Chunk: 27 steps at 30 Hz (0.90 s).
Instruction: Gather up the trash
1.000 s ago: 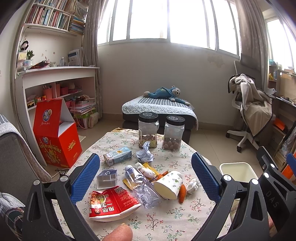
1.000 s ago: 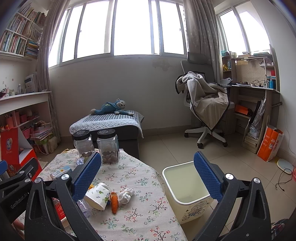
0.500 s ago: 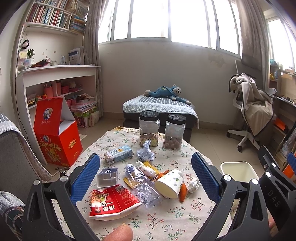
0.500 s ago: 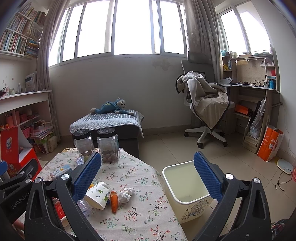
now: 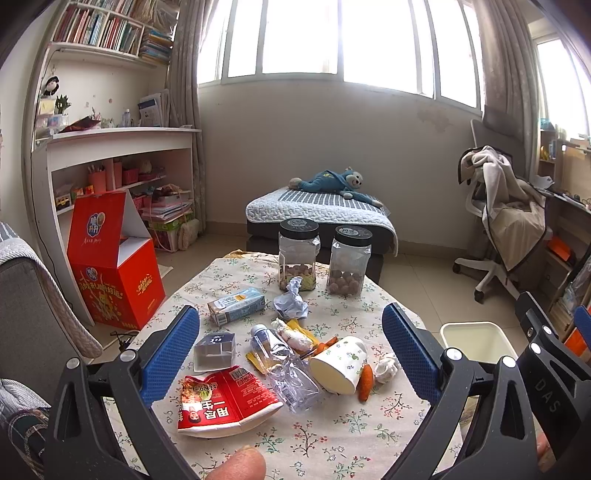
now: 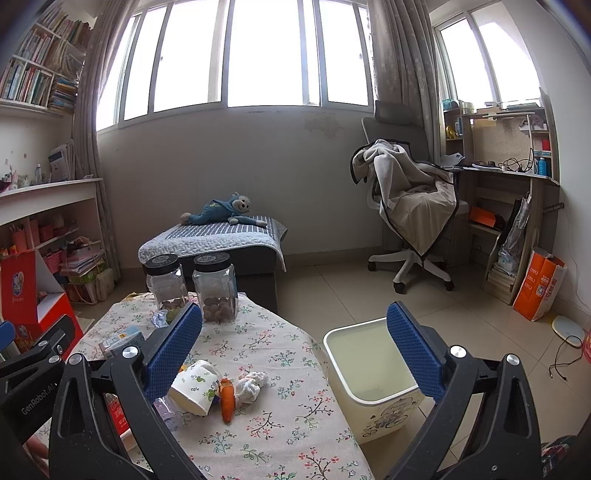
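Nothing is picked up yet: the left gripper and the right gripper both hover with jaws wide apart and empty. Nearest on the table lie the red wrapper at 6 o'clock, then the paper cup and crumpled tissue; the bin stands beside the table at 3 o'clock. Next, I judge, a gripper must drop onto one piece and close.

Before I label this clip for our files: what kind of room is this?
Most likely a lived-in bedroom or study: a low bed with a stuffed monkey, a bookshelf, and a desk with an office chair.
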### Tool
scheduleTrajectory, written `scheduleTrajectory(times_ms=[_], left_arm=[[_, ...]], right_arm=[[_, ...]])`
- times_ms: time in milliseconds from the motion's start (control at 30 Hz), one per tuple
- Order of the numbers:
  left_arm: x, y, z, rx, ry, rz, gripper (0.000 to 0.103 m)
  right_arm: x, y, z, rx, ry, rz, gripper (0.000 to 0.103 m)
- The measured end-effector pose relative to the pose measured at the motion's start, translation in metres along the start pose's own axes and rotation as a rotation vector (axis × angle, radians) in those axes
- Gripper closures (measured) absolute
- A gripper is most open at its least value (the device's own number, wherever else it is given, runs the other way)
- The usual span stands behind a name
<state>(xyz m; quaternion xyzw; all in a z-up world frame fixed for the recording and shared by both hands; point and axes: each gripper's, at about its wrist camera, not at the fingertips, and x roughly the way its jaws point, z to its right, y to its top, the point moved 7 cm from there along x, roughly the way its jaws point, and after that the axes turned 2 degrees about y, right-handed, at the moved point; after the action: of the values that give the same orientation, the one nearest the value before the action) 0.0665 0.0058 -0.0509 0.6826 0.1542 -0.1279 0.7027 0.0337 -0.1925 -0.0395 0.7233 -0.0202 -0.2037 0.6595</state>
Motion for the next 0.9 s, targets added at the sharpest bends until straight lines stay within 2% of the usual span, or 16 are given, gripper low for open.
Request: scheduleTrajectory(times_ms=[900], left_arm=[[-0.0002, 0.0007, -0.0018, -0.001, 0.0, -0.004, 0.007]], right_arm=[[-0.0003, -0.0006, -0.0011, 0.001, 0.0, -0.006, 0.007]])
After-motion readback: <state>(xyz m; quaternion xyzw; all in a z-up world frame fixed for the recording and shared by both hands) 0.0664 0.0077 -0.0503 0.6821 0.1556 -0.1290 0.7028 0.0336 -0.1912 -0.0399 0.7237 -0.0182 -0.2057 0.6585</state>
